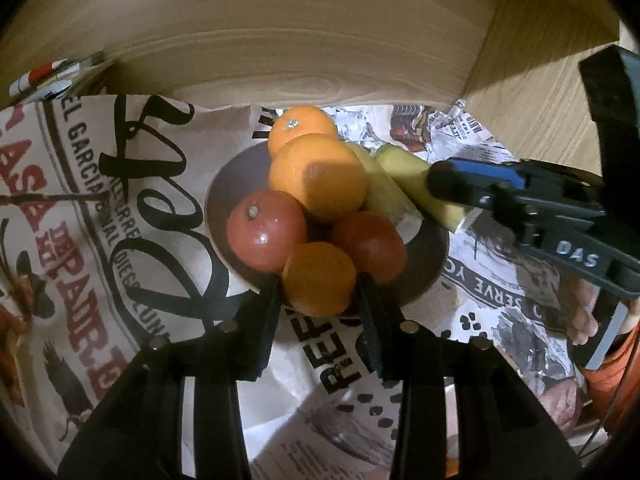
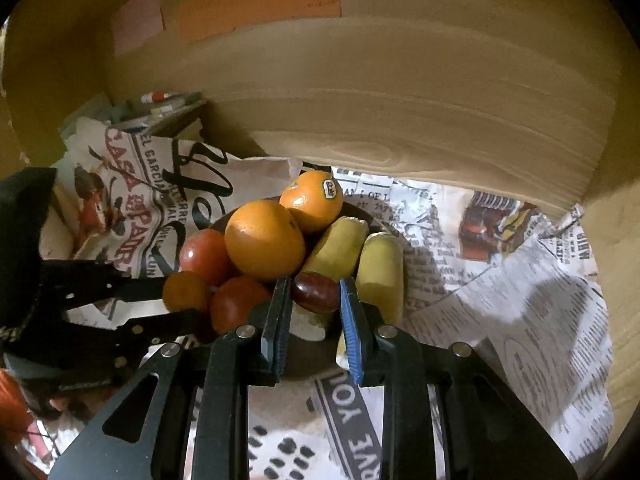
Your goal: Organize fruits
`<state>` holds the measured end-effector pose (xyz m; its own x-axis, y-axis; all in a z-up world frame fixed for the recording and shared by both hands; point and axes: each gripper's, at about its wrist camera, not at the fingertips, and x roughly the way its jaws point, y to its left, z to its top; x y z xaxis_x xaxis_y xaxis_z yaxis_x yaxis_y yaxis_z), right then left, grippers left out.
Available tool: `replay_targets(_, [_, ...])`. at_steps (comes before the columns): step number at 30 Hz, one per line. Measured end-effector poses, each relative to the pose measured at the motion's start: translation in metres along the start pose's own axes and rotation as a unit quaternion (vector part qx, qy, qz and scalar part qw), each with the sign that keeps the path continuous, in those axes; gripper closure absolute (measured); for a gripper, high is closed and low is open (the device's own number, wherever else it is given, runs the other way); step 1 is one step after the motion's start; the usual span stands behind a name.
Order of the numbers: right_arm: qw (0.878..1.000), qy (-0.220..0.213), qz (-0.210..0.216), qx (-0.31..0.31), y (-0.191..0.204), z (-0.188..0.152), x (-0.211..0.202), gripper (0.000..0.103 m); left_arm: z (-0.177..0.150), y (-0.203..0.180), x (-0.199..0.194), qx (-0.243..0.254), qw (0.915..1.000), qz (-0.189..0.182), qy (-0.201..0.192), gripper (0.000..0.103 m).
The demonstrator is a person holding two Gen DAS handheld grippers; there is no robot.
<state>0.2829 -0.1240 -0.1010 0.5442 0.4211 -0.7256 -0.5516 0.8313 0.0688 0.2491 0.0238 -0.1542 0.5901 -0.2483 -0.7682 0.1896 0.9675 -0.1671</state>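
Dark brown bowl (image 1: 224, 184) at frame centre in the left wrist view, set on printed newspaper (image 1: 80, 208) against a wooden back panel (image 1: 280, 40). Heaped inside: two large oranges, one at the top of the pile (image 1: 300, 126) and one below it (image 1: 318, 176); two red tomatoes, left (image 1: 266, 232) and right (image 1: 370, 246); two banana pieces (image 2: 340, 246) and (image 2: 380, 268) on the bowl's right side in the right wrist view.

Left gripper (image 1: 320, 284) at lower centre of its frame, fingers spread moderately and bracketing a small orange (image 1: 318, 278) at the near rim. Pads apparently touching both flanks of the fruit; firm clamping not confirmable. Fruit either just gripped or about to be released.

Right gripper (image 2: 315, 294) at lower centre of its frame, blue-padded fingers (image 2: 350, 332) set narrow around a dark red plum-like fruit (image 2: 316, 292). Contact on both sides appears likely; held, as judged. Fruit positioned low, between the left banana piece and the tomatoes.

Judgement on the step in hand: placement of the last small fruits into gaps of an already full heap.

Recommendations:
- Lower each fruit until supported from below before opening.
- Open slowly and only slightly; finger travel limited by neighbours on both sides.
- Withdraw straight back along the finger axis, no sideways sweep.
- Release one gripper at a time.

Risk noted: small orange perched at the near rim, liable to roll onto the newspaper. Large orange atop the pile likely to shift if nudged.
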Motion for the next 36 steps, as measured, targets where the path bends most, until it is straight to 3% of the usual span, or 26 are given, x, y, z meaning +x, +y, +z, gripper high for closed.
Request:
replay_targets(5, [1.000, 0.012, 0.001, -0.007, 0.004, 0.004, 0.014, 0.081, -0.001, 0.003, 0.002, -0.007, 1.0000, 0.002, 0.000, 0.040])
replay_targets(8, [1.000, 0.021, 0.007, -0.005, 0.005, 0.005, 0.020, 0.078, -0.001, 0.006, -0.001, -0.011, 0.9999, 0.000, -0.004, 0.040])
replay_targets(12, [1.000, 0.012, 0.002, -0.002, 0.006, 0.005, 0.015, 0.059, -0.002, 0.007, -0.012, -0.011, 0.9998, 0.001, -0.014, 0.040])
replay_targets(25, [0.999, -0.052, -0.002, 0.010, 0.017, -0.010, -0.063, 0.058, -0.026, 0.014, -0.094, -0.006, 0.9954, 0.039, -0.088, 0.029])
replay_targets(29, [0.998, -0.056, -0.004, 0.009, 0.031, -0.031, -0.078, 0.048, -0.045, 0.013, -0.110, -0.004, 0.9948, 0.047, -0.090, 0.027])
replay_targets(36, [0.999, -0.045, 0.009, 0.012, 0.060, -0.076, -0.081, 0.048, -0.083, 0.014, -0.125, -0.005, 0.9957, 0.057, -0.073, 0.026])
